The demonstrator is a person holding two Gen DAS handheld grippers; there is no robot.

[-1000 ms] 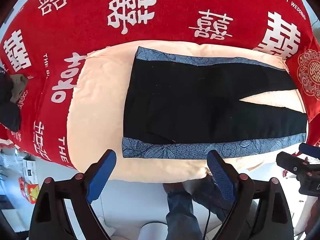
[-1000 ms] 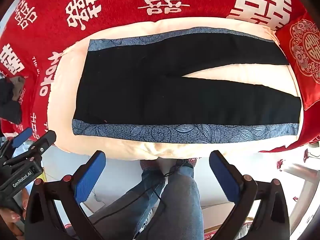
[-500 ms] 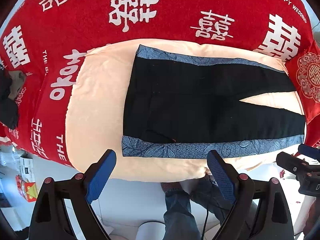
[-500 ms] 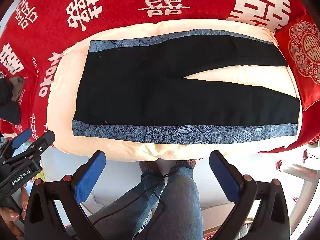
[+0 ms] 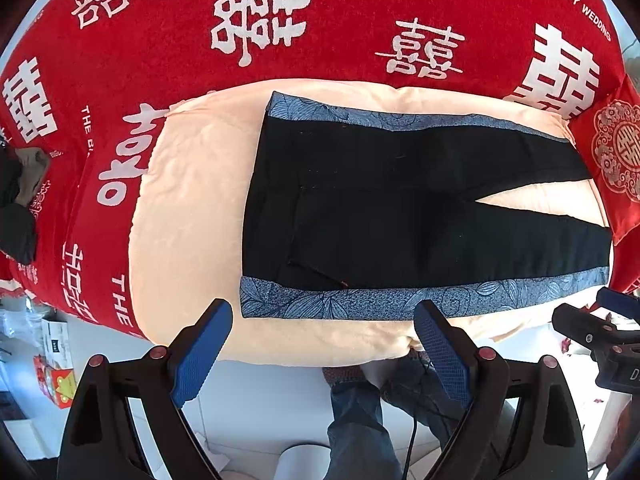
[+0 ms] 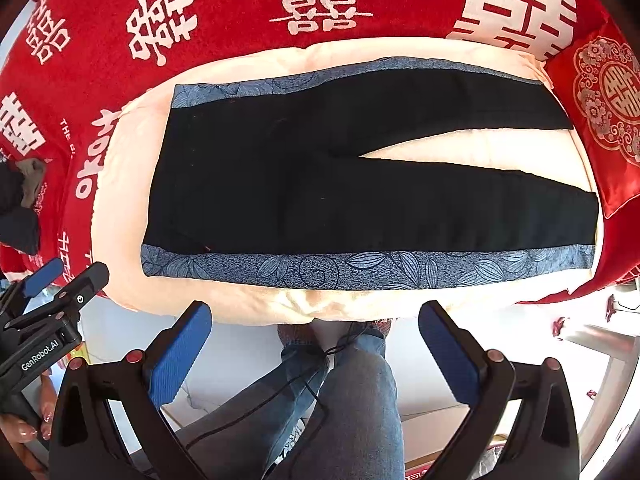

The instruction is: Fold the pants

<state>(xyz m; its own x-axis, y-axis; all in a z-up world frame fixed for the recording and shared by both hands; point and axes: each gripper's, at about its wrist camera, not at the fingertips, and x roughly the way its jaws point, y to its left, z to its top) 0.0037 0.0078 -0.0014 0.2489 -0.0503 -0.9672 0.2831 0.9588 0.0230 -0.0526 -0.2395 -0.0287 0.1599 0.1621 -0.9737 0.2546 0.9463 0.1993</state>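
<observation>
Black pants (image 5: 392, 216) with blue floral side stripes lie flat and unfolded on a cream cushion (image 5: 192, 200), waistband to the left, the two legs spread apart to the right. They also show in the right wrist view (image 6: 320, 184). My left gripper (image 5: 324, 320) is open and empty, held above the near edge of the cushion by the waist end. My right gripper (image 6: 316, 322) is open and empty, held above the near edge by the middle of the pants.
A red blanket (image 5: 200, 80) with white characters covers the bed around the cushion. A red embroidered pillow (image 6: 604, 112) lies at the right. Dark clothes (image 5: 16, 208) are piled at the left. The person's jeans-clad legs (image 6: 352, 392) stand below the cushion's near edge.
Both grippers have shifted only slightly; the view has drifted a little. The pants lie as before and both grippers stay open.
</observation>
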